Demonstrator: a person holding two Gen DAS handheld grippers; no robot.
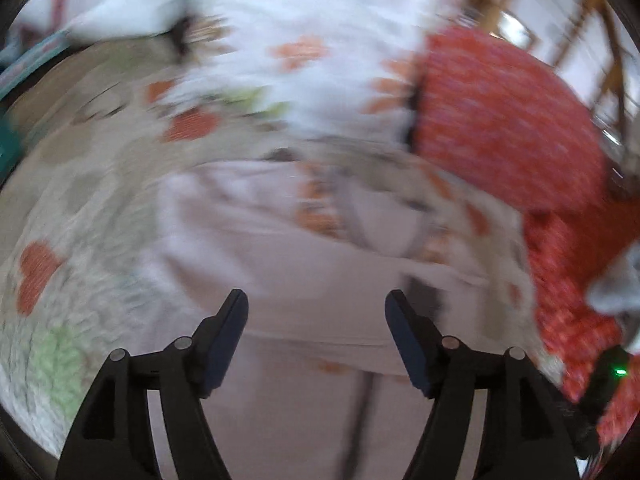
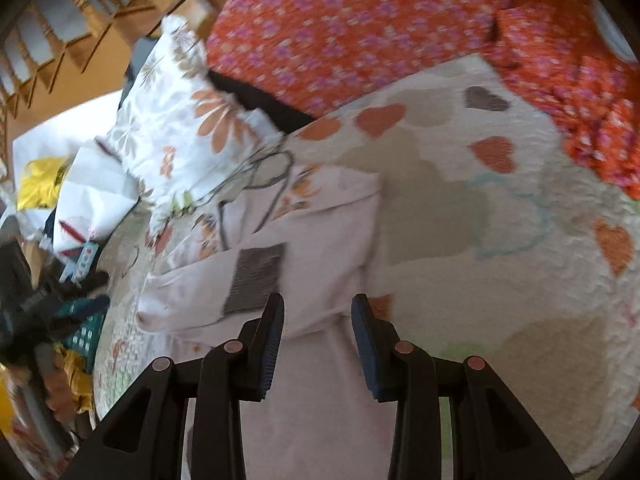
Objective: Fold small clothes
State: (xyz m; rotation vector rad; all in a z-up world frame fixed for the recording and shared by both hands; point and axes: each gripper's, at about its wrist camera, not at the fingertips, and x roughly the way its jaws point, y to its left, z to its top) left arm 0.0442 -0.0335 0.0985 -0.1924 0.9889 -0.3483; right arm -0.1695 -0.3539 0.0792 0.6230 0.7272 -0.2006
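Note:
A small pale pink garment (image 1: 280, 248) lies spread on the bed, blurred in the left wrist view. My left gripper (image 1: 317, 294) hovers over it, jaws wide and open, with nothing pinched between them. In the right wrist view the same garment (image 2: 320, 208) shows a grey ribbed patch (image 2: 256, 280) and an orange flower print near its top. My right gripper (image 2: 318, 298) is above the garment's lower part. Its jaws stand partly apart, and the cloth lies beneath them, not pressed by the pads.
A cream bedspread with orange hearts (image 2: 480, 200) lies under the garment. A person in red flowered clothes (image 2: 360, 20) sits at the far side (image 1: 500, 120). A white pillow with orange flowers (image 2: 180, 128) and loose clutter (image 2: 72, 320) lie to the left, with a wooden railing (image 2: 60, 20) behind.

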